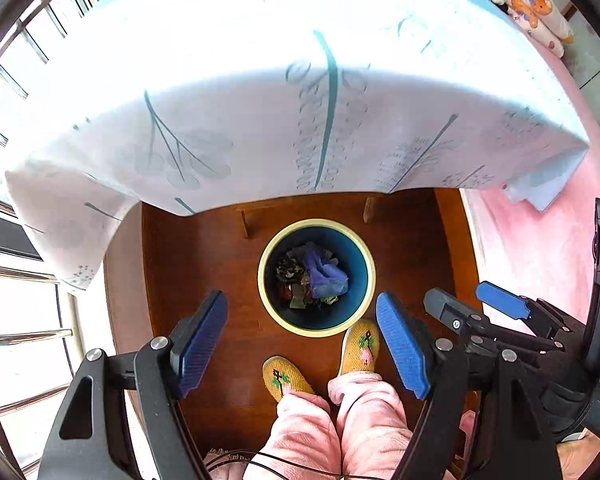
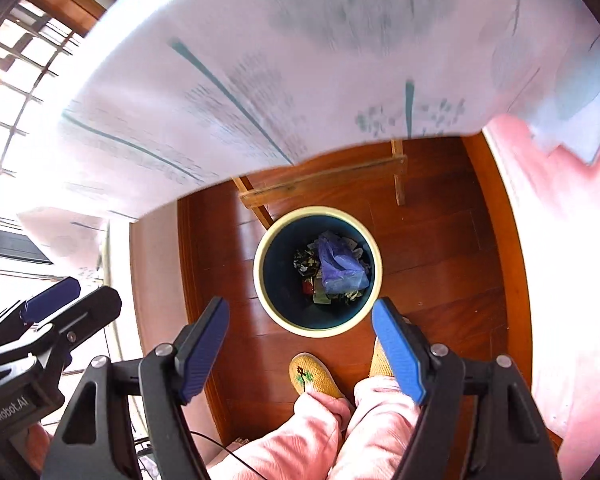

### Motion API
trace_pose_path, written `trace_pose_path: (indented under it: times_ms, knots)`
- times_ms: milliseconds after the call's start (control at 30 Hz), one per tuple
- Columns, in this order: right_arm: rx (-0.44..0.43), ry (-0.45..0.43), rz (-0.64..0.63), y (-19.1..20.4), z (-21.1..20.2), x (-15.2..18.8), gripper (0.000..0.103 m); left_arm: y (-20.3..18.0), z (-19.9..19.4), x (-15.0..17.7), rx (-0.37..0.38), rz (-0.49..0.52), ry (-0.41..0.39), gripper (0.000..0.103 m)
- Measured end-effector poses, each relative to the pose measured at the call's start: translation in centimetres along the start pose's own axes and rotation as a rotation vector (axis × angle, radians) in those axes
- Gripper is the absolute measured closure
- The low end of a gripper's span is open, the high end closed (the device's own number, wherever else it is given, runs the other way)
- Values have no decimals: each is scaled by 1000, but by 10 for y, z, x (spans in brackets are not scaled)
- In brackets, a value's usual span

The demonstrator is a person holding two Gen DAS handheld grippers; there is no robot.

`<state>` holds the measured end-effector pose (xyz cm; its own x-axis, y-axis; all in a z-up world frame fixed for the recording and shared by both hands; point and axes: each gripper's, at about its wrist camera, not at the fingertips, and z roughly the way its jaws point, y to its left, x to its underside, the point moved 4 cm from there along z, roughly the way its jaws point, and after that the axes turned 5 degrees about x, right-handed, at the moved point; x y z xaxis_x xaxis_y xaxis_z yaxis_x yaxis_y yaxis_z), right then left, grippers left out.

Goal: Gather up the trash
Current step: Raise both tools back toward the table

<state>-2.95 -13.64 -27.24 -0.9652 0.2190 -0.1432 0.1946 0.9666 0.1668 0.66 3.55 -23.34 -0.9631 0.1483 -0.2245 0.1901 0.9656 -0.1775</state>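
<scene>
pink trouser legs (image 1: 332, 420) and yellow knitted slippers (image 1: 286, 378) are showing nearest the cameras, standing on the wooden floor (image 1: 204, 256) just short of the bin. both tools are hanging above them and looking straight down: the left gripper (image 1: 302, 344) is holding its blue pads wide apart with nothing between them, and the right gripper (image 2: 300, 350) is doing the same, jaws spread and empty. beyond the fingertips, the round trash bin (image 1: 266, 292), cream-rimmed and dark blue inside, is sitting on the floor, framed between the open pads in both views but well below them, not touching either tool. trash is already lying at its bottom: a crumpled purple plastic bag (image 1: 326, 274) on top of mixed dark scraps and wrappers (image 1: 290, 272). judging from that, part of the collecting looks done, and neither gripper is carrying a piece now; whether more litter is waiting elsewhere is not something these views are settling. farther out, the table with its white leaf-print tablecloth (image 1: 260, 112) is overhanging the bin, its top looking bare where visible, though glare is washing out much of it, and wooden table legs (image 2: 320, 186) are showing under the cloth's edge.
</scene>
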Motion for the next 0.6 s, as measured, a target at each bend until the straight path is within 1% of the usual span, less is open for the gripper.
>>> trace_pose_path:
  times_ms: [133,333,467,600]
  knots:
    - [-15,-63,-4,12,-61,-3,28,-10,-57,-10,30,20,-63,28]
    - [-24,-188,-45,30,-139,-8,28,-23,-134,-26,62,74,-200,28]
    - [-24,-264,-68,39,-179,-20,28,-32,-168,-39,84,112,-284,28]
    - [10,-352,-70,41,-214,-32,28,-37,-192,-55,83,155,-352,28]
